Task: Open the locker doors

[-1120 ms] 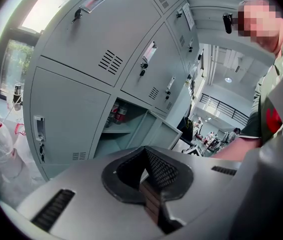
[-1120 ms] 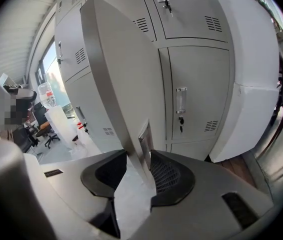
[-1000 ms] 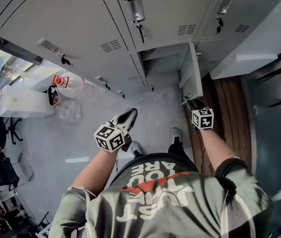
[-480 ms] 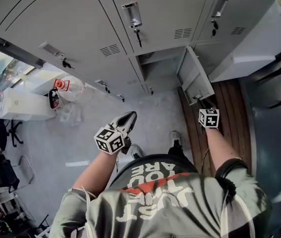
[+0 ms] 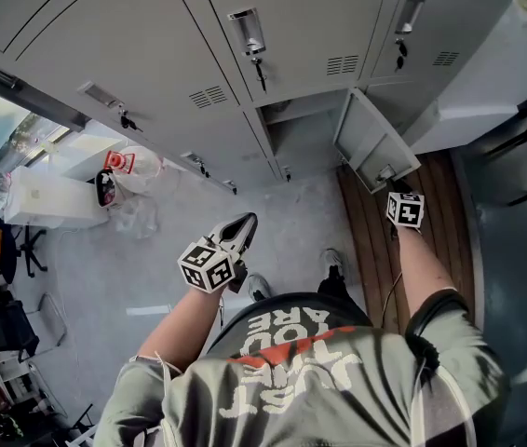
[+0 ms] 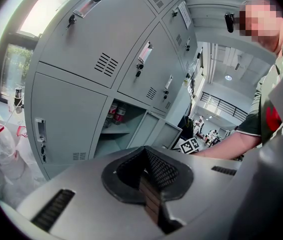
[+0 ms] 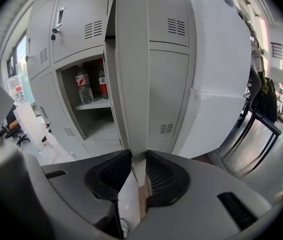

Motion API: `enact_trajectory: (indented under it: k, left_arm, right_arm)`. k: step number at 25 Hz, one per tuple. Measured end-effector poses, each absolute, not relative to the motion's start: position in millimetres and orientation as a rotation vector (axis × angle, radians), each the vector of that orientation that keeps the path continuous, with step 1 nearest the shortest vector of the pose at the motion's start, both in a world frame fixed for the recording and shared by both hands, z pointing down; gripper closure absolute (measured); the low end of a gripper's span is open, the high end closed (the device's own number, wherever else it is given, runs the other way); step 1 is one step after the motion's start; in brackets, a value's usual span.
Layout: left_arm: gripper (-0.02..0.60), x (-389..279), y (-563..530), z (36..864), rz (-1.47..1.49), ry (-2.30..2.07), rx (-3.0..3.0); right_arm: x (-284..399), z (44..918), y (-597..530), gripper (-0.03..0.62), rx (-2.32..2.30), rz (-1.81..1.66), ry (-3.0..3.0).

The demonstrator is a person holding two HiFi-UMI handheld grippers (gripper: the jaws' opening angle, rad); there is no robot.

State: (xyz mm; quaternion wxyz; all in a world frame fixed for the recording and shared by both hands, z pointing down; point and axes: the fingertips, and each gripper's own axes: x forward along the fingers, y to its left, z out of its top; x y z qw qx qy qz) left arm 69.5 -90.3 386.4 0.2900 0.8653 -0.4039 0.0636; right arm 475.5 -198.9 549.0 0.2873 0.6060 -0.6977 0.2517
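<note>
Grey locker bank (image 5: 152, 45): lower door (image 5: 371, 142) being pulled open.
Door edge is pinched by right gripper (image 7: 139, 173), jaws just closing; left gripper (image 6: 147, 179) closed, empty; wider swing needed next.

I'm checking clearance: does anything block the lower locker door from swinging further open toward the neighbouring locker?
Nothing visible does. The right gripper, whose jaws have just been closing, grips the locker door by its free edge, and the gap between it and the neighbouring locker front looks free.

Steep head view; all facing open locker (image 5: 303, 138)
</note>
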Motion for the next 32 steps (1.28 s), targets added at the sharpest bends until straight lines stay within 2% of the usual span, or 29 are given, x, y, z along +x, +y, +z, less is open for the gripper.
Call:
enact_trajectory:
  k: [12, 16, 20, 23, 26, 32]
  left_arm:
    - [0.575, 66, -82, 389, 0.166, -1.092, 2.300]
    - [0.575, 65, -81, 386, 0.155, -1.094, 2.305]
    - [0.575, 64, -81, 382, 0.141, -1.104, 2.308]
    - [0.575, 61, -82, 381, 0.133, -1.110, 2.312]
    - [0.575, 58, -83, 381, 0.134, -1.116, 2.312]
    - [0.575, 59, -88, 388, 0.160, -1.126, 2.314]
  right_arm:
    - [486, 548, -206, 0.485, 1.649, 0.706, -1.828]
    - [482, 551, -194, 0.448, 1.634, 0.732, -1.832]
    - [476, 568, -158, 0.442, 1.615, 0.826, -1.764]
    - [440, 589, -119, 0.442, 1.482, 0.894, -1.784]
    - [367, 589, -93, 0.444, 1.250, 0.896, -1.942]
    - [240, 523, -109, 0.495, 0.994, 0.799, -2.288]
